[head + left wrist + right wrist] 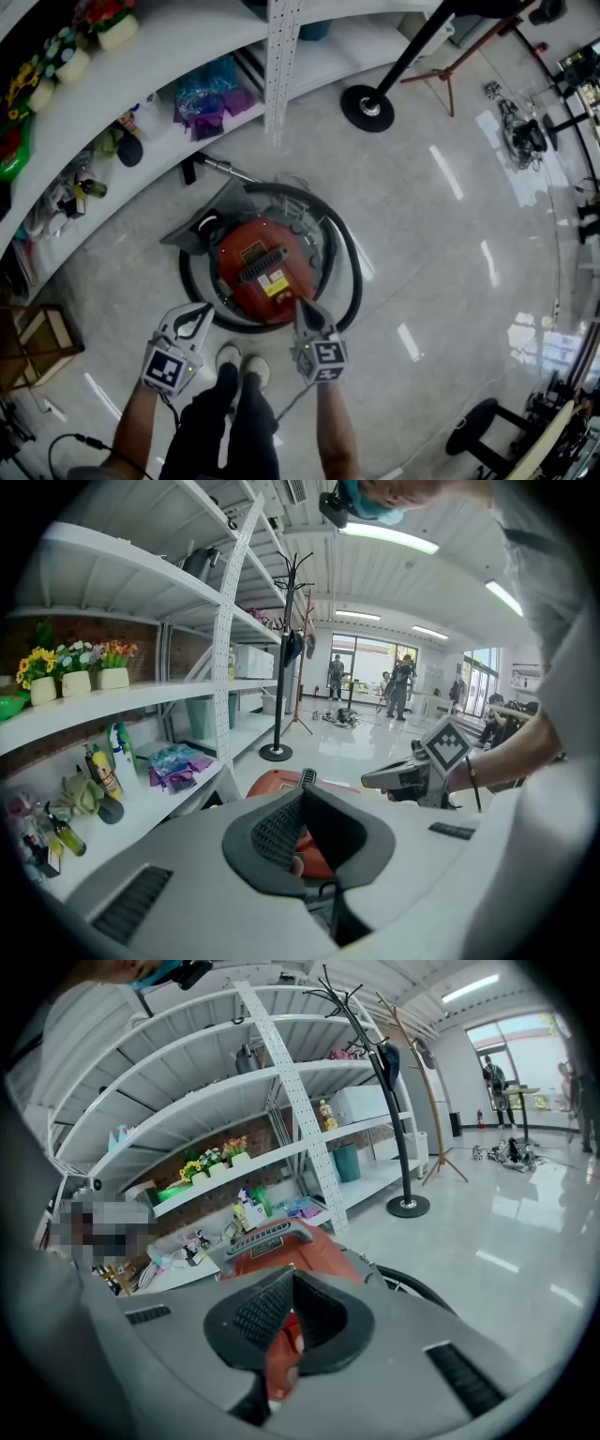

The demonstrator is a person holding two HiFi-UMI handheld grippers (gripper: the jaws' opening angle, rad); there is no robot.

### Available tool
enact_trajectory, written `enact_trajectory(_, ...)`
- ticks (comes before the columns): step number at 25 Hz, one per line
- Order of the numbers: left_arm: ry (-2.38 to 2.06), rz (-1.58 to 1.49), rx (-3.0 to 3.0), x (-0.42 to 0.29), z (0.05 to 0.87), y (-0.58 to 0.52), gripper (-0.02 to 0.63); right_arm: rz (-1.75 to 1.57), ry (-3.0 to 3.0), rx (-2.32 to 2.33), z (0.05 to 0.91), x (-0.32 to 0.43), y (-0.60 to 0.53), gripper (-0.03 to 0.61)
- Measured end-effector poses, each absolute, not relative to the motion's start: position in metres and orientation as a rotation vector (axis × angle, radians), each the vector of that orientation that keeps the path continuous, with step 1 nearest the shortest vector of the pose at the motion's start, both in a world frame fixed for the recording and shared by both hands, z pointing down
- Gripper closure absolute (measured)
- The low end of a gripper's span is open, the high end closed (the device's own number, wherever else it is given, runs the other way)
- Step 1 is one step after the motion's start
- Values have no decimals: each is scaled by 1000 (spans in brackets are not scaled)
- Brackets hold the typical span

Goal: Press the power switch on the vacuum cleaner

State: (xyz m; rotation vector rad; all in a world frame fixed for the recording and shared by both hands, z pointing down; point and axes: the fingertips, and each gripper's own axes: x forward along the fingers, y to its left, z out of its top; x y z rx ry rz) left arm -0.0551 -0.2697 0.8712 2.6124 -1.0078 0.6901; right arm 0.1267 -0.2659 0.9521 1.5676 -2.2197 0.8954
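Left hand-held gripper [204, 311]: jaws closed together, empty, at 7 o'clock of the vacuum.
Red round canister vacuum cleaner [258, 272]: on glossy grey floor [441, 281] (black hose [349, 253] coiled round it).
Right hand-held gripper [303, 306]: jaws closed, empty, tip at its 5 o'clock edge.

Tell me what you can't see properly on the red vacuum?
Power switch: head view, too small to pick out on the vacuum.
Label: head view, print too small to read.
Vacuum's body: left gripper view, mostly hidden behind the left gripper; right gripper view, mostly hidden behind the right gripper.
Hose: head view, partly covered by both grippers.
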Motion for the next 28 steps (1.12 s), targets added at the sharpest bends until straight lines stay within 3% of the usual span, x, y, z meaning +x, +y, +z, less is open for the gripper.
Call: enact_trajectory(28, -1024, 598, 2731, -40, 711, -258, 607, 727, -2402, 1649, 730, 119, -237, 566)
